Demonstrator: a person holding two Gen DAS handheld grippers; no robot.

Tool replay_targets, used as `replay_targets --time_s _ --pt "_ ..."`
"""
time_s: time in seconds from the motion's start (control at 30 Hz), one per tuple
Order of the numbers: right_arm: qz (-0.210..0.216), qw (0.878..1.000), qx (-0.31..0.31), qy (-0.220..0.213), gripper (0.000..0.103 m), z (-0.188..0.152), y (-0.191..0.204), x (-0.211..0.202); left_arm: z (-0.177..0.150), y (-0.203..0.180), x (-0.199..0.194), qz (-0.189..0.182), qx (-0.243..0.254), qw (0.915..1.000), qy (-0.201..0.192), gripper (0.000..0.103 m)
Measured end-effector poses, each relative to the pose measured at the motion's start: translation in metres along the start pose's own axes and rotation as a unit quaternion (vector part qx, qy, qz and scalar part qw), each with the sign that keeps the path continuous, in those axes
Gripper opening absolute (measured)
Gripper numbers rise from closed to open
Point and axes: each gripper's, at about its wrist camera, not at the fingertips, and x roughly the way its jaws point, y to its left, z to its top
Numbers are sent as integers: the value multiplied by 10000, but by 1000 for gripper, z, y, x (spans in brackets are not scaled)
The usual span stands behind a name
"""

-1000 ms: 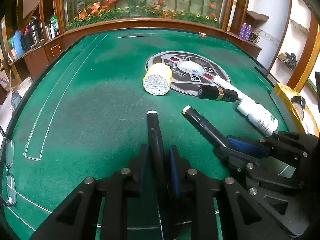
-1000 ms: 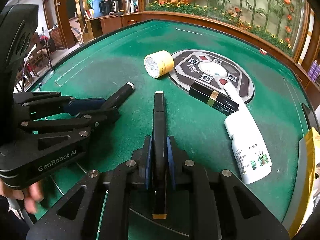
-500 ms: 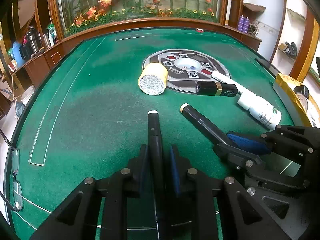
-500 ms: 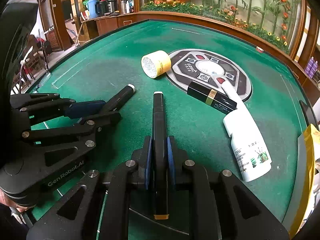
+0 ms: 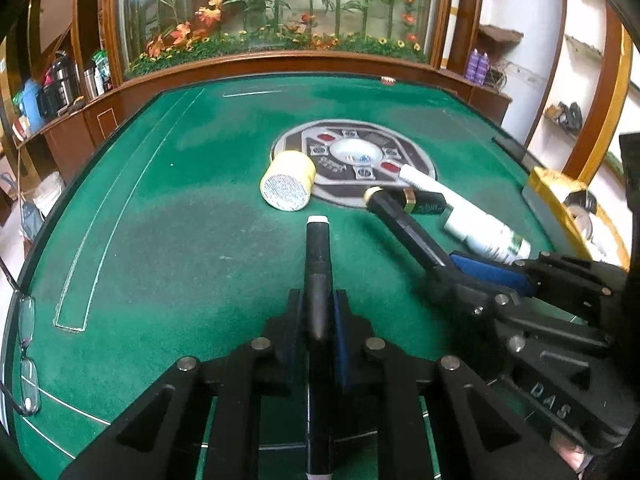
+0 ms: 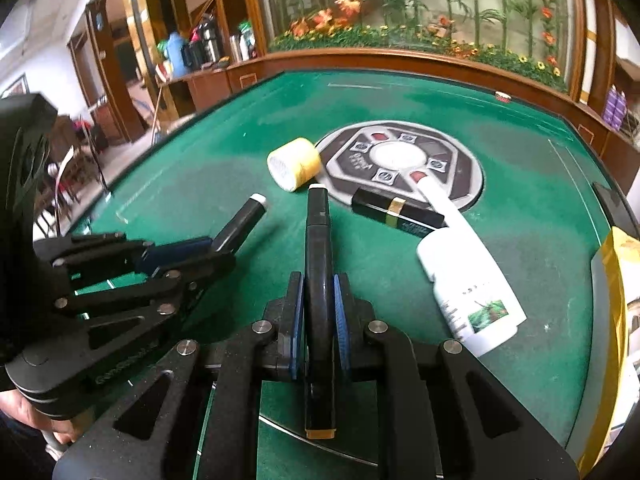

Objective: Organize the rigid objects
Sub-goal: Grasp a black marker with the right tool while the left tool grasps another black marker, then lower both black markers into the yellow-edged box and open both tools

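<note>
My left gripper (image 5: 318, 308) is closing its jaws tight on a black pen with a white end (image 5: 317, 256), which juts forward over the green felt. My right gripper (image 6: 318, 300) is shut on a second black pen (image 6: 317, 248) with a pale front tip and a gold rear end. Each wrist view shows the other gripper. The right gripper (image 5: 444, 268) is on the right, its pen (image 5: 400, 220) angled toward the centre. The left gripper (image 6: 216, 248) is on the left, its pen (image 6: 244, 220) pointing up and right. Both pens are held clear of the table.
Lying on the green table (image 5: 180, 240) are a yellow round jar (image 5: 288, 180), a black-and-gold box (image 6: 396, 212) and a white bottle (image 6: 468, 276) by the round centre panel (image 6: 400, 160). Glasses (image 5: 24, 352) rest at the left edge. A yellow bag (image 6: 616, 280) sits at the right edge.
The right gripper has lifted a little and rolled, so its pen tip now reaches the black-and-gold box in the left wrist view. The left gripper has barely moved.
</note>
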Motion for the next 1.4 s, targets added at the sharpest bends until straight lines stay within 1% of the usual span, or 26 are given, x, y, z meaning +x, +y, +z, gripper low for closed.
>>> replay_targets --time_s 0.17,0.33,0.57,0.73,0.83,1.0,1.1,1.2,1.27,1.4 --pt "186 9992 322 -168 15 3 -12 -9 6 4 -3 -119 -222 9997 -17 14" --pt "297 9981 511 -196 15 5 -19 -10 11 -2 -3 -220 -304 9993 -32 14" --pt "274 9958 801 -337 15 7 -34 -15 20 -16 -10 -435 -304 9985 -123 14" --pt "140 9946 919 -462 15 8 -41 -21 28 -31 -14 -660 -213 9975 -167 14" --pt "77 9920 1140 -533 15 6 -51 -32 32 -42 -18 -842 -133 9962 -175 14" --pt "68 9853 1543 -730 14 -8 -75 -70 43 -72 -24 -1228 77 9922 -210 14" --pt "-201 9801 1780 -857 14 -20 -98 -98 47 -95 -26 -1475 208 9886 -200 14" --pt "-429 9719 2105 -967 14 -35 -126 -124 52 -120 -29 -1725 341 9843 -183 14" --pt "-654 9654 2292 -1056 14 -45 -145 -140 55 -137 -32 -1900 440 9806 -188 14" --pt "-923 9557 2539 -1171 14 -63 -171 -167 62 -172 -41 -2228 689 9722 -196 14"
